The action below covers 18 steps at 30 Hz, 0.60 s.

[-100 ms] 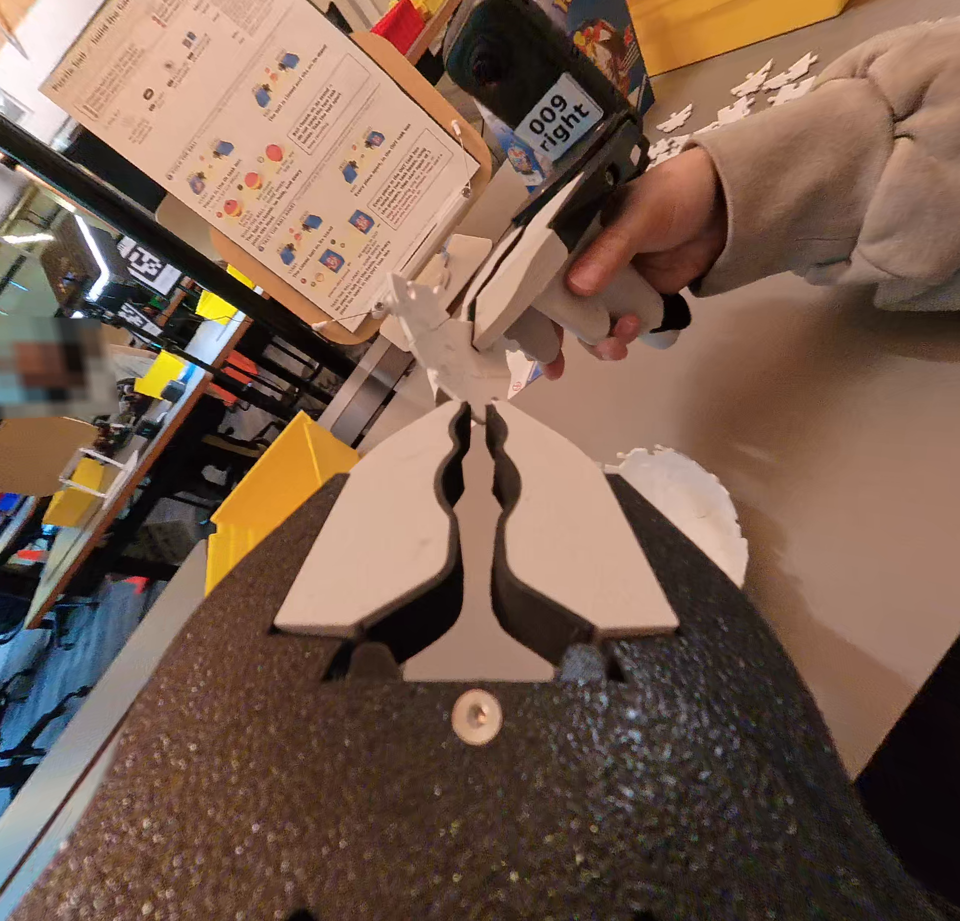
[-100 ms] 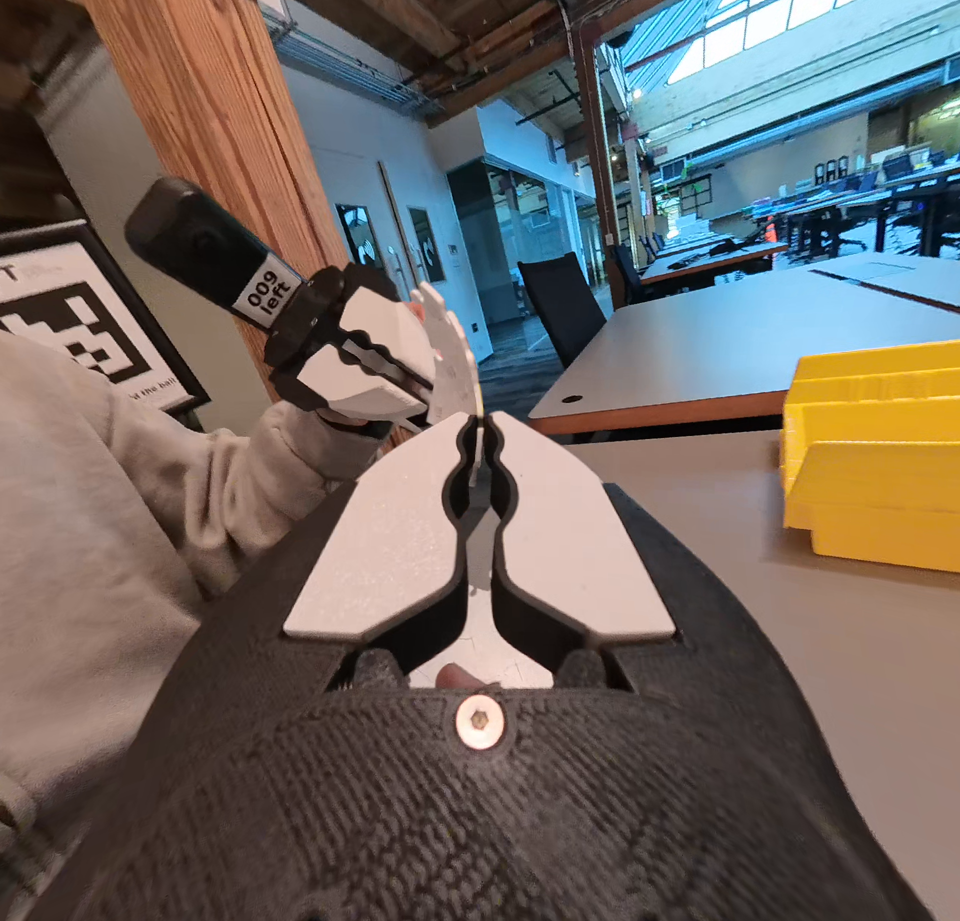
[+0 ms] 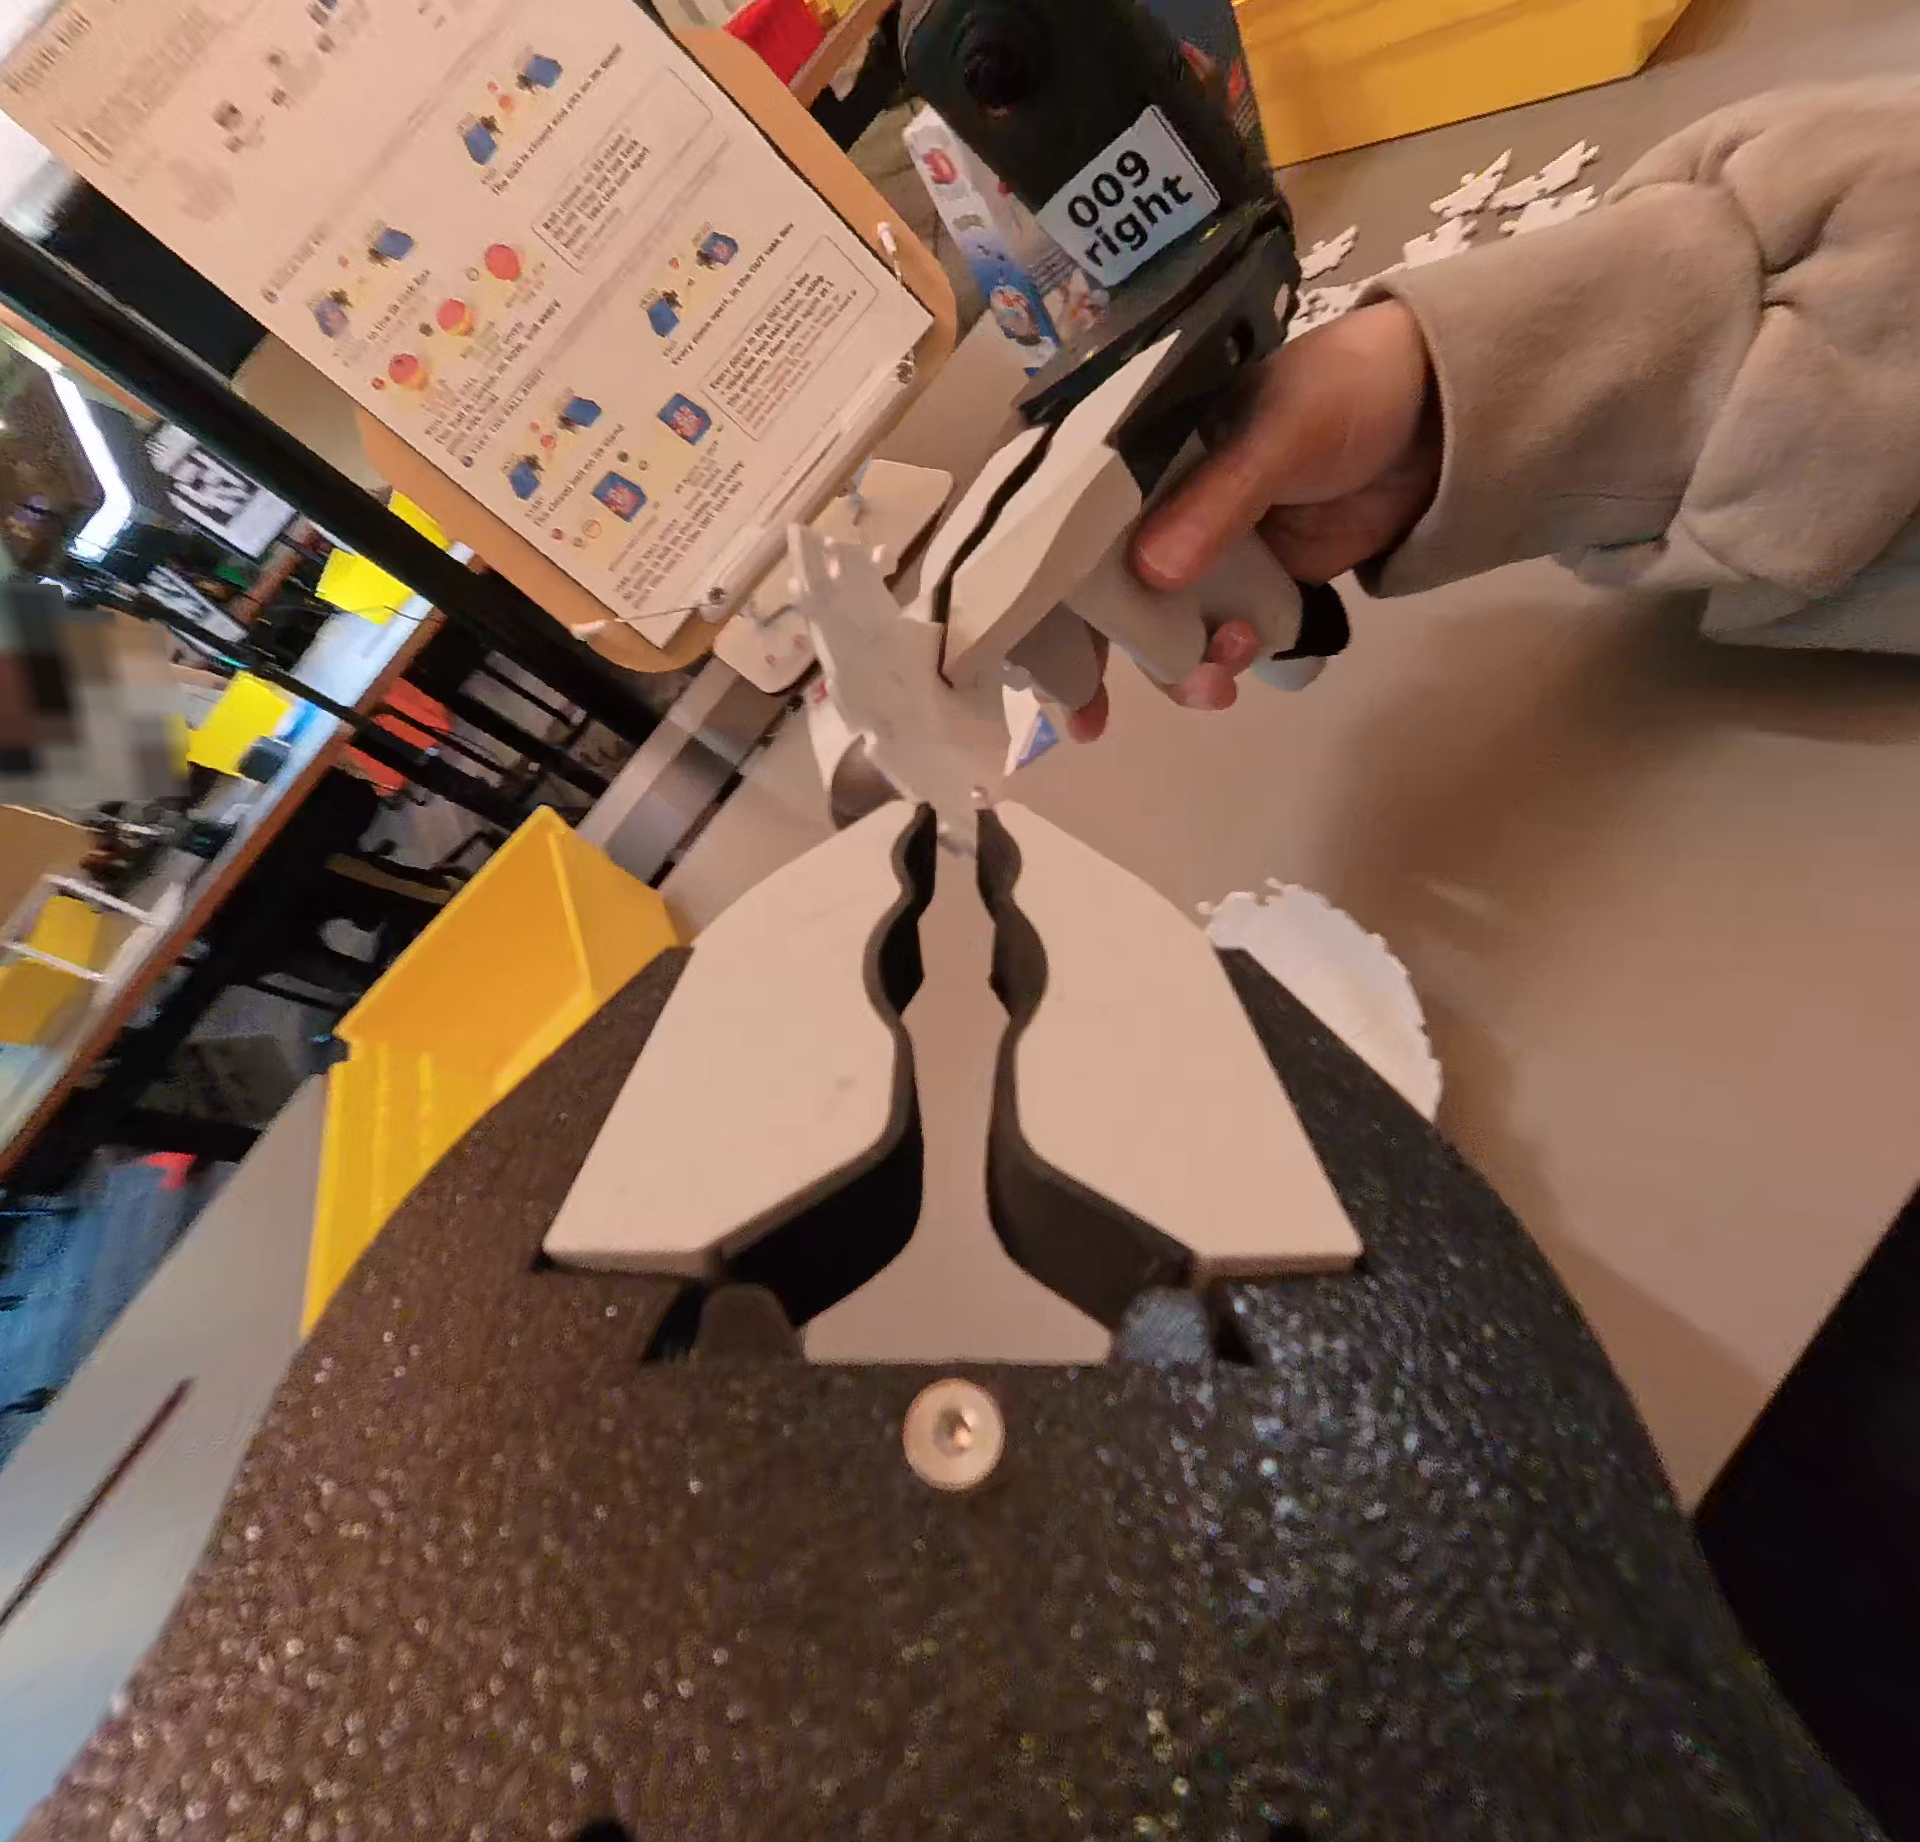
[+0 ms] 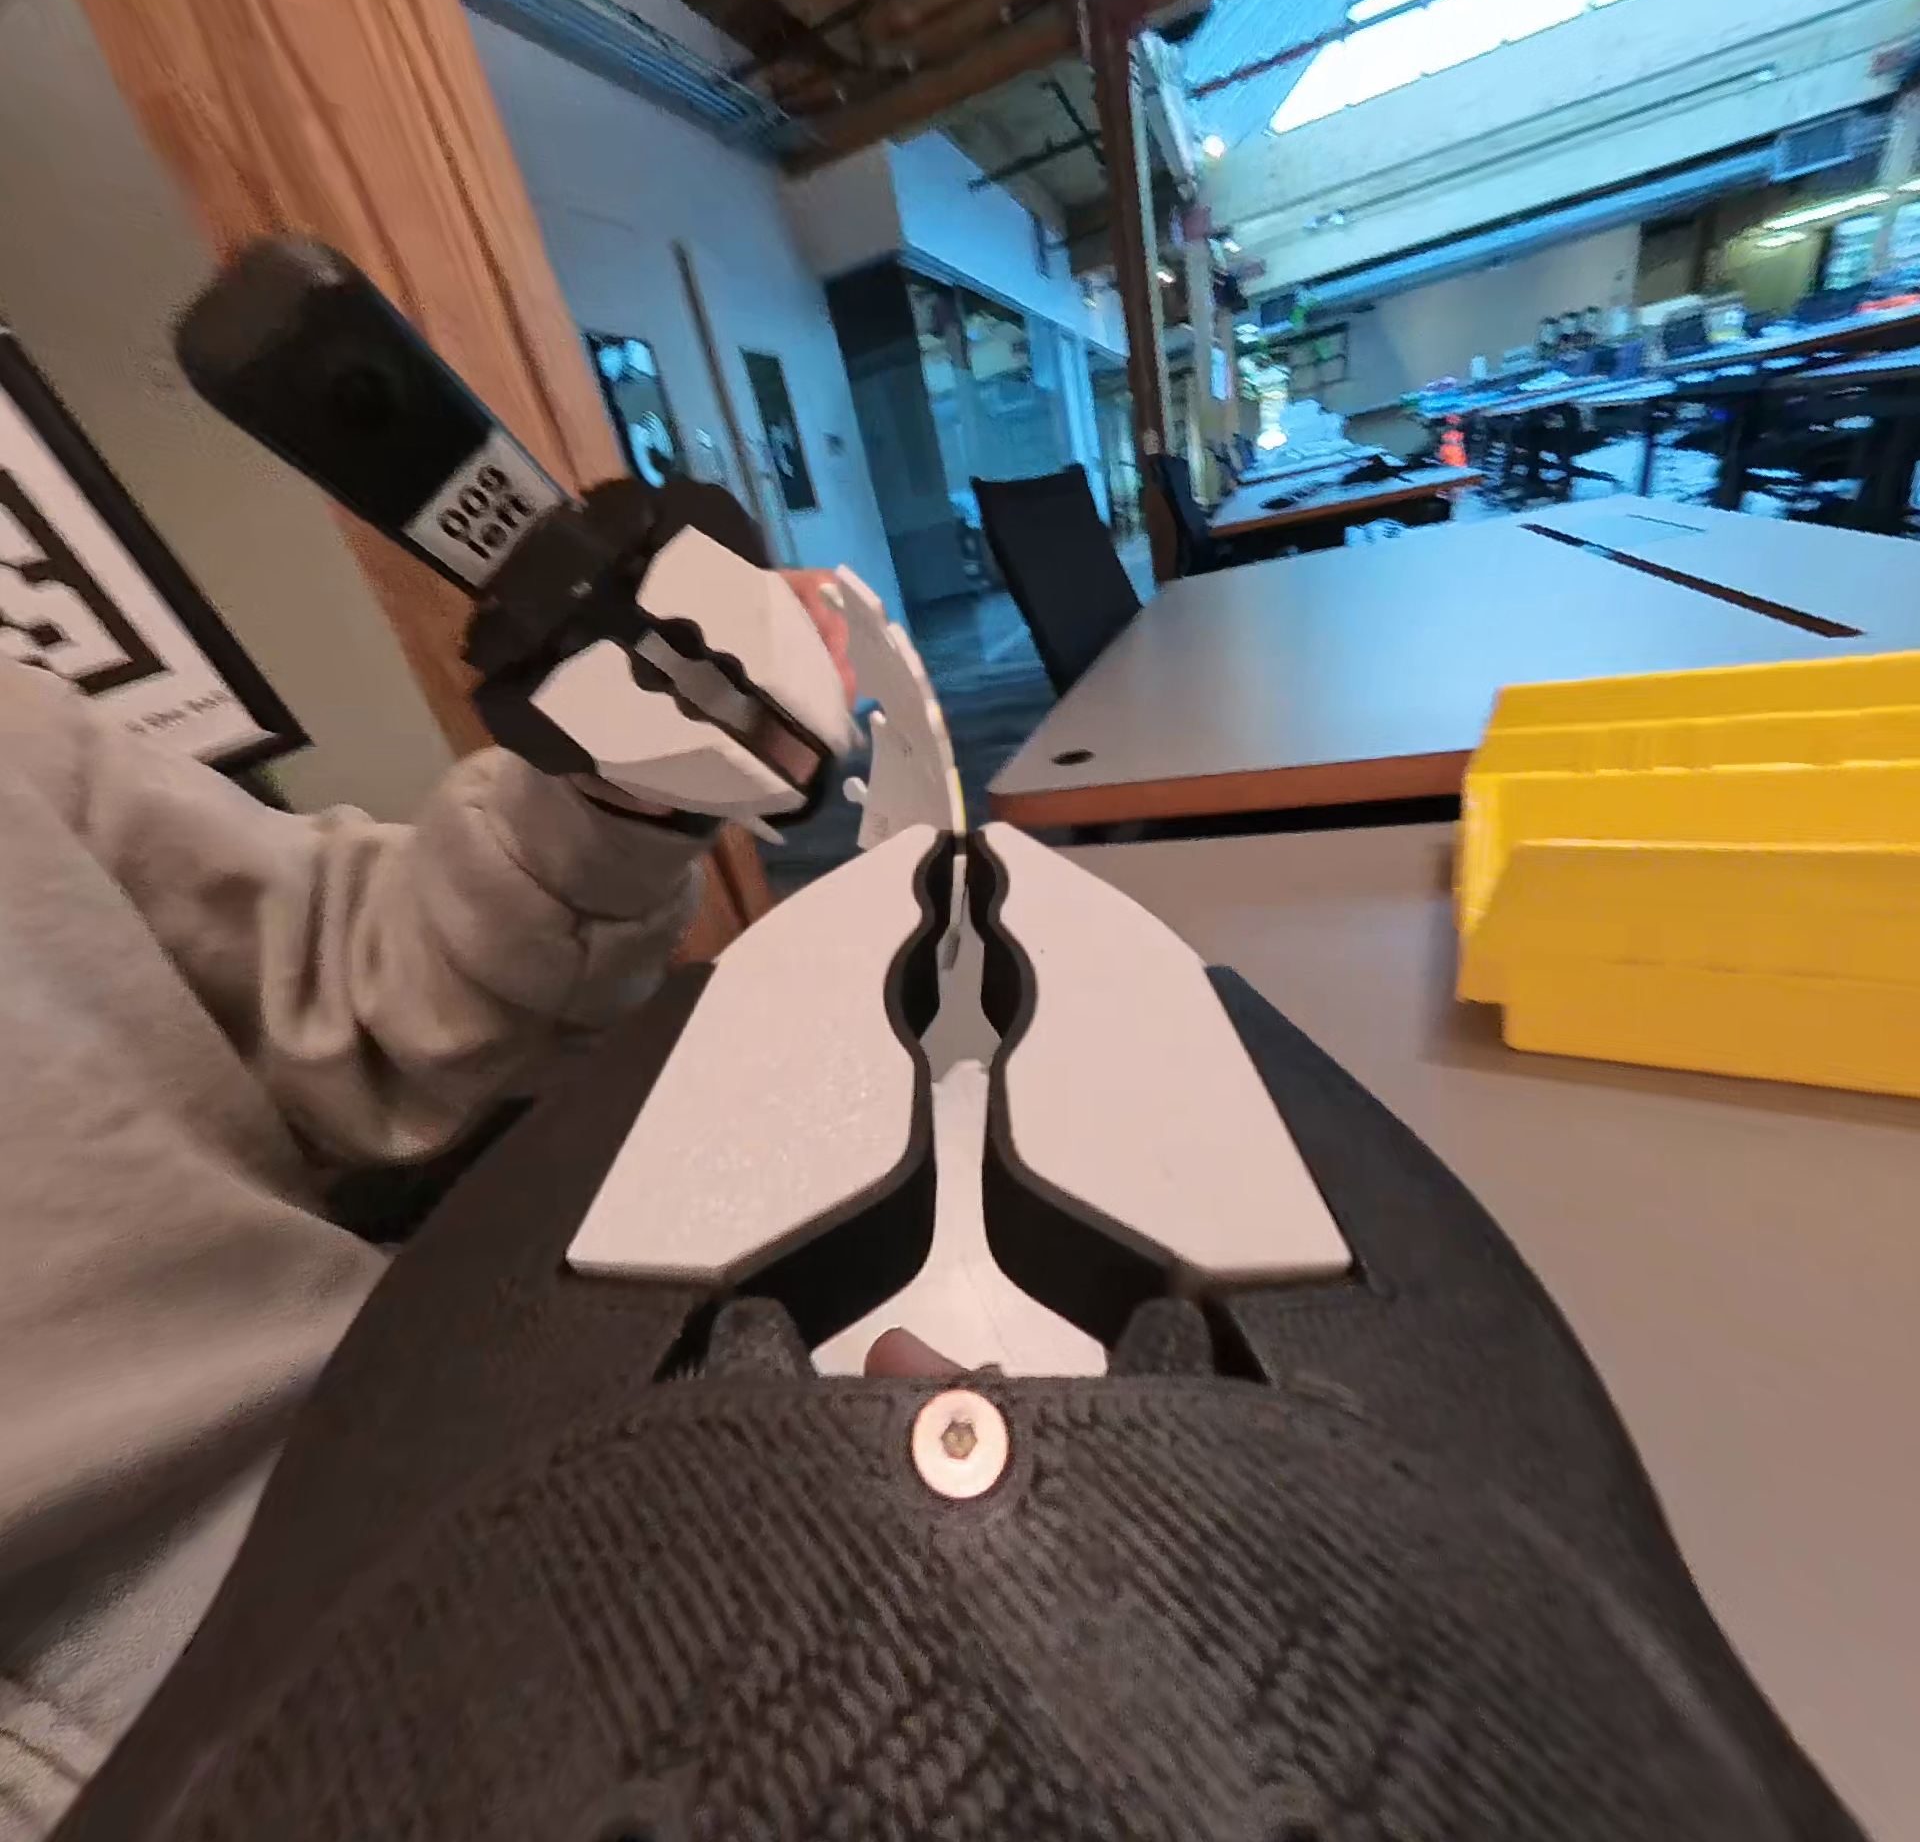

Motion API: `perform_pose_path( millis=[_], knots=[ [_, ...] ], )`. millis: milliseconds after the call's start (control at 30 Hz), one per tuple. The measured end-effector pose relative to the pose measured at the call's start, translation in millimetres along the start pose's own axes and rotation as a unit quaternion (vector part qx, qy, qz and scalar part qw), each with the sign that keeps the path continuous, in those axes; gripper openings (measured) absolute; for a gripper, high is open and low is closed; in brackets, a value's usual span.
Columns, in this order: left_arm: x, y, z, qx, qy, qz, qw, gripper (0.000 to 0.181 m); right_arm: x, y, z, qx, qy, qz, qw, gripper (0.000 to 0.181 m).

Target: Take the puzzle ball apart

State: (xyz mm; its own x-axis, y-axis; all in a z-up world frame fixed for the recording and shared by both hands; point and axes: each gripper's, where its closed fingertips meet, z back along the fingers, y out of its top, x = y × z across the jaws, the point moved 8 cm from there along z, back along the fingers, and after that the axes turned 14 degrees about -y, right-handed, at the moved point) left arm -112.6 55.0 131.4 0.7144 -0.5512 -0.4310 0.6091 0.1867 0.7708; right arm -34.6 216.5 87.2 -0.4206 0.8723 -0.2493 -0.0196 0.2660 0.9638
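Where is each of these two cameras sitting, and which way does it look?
Left wrist view: on the left claw, facing the right claw, hand and instruction sheet.
Right wrist view: on the right claw, facing the left claw, sleeve and yellow bins.
Shared: white puzzle fragment, pinched by both claws.

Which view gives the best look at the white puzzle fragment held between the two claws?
The left wrist view: the white puzzle fragment faces the camera broadly, showing its jagged interlocking edges, pinched by the left claw below and the right claw above. The right wrist view shows the fragment nearly edge-on, as a thin curved sliver with notches.
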Motion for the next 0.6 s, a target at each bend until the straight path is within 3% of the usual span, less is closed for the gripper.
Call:
perform_pose_path(
  millis=[267,533,600],
  knots=[
    [-14.5,-23.4,-3.3,0.013,-0.008,0.101,0.995,0.018,10.5,-11.9,21.0,-0.035,-0.078,0.03,0.996,0.003],
    [-28.6,-40.2,-10.7,-0.054,-0.008,0.167,0.984,0.027,16.4,-19.8,38.5,-0.056,-0.141,0.001,0.988,0.003],
    [-32.4,-49.0,-13.5,-0.076,-0.021,0.197,0.977,0.032,17.8,-21.9,45.5,-0.075,-0.184,-0.006,0.98,0.003]
  ],
)
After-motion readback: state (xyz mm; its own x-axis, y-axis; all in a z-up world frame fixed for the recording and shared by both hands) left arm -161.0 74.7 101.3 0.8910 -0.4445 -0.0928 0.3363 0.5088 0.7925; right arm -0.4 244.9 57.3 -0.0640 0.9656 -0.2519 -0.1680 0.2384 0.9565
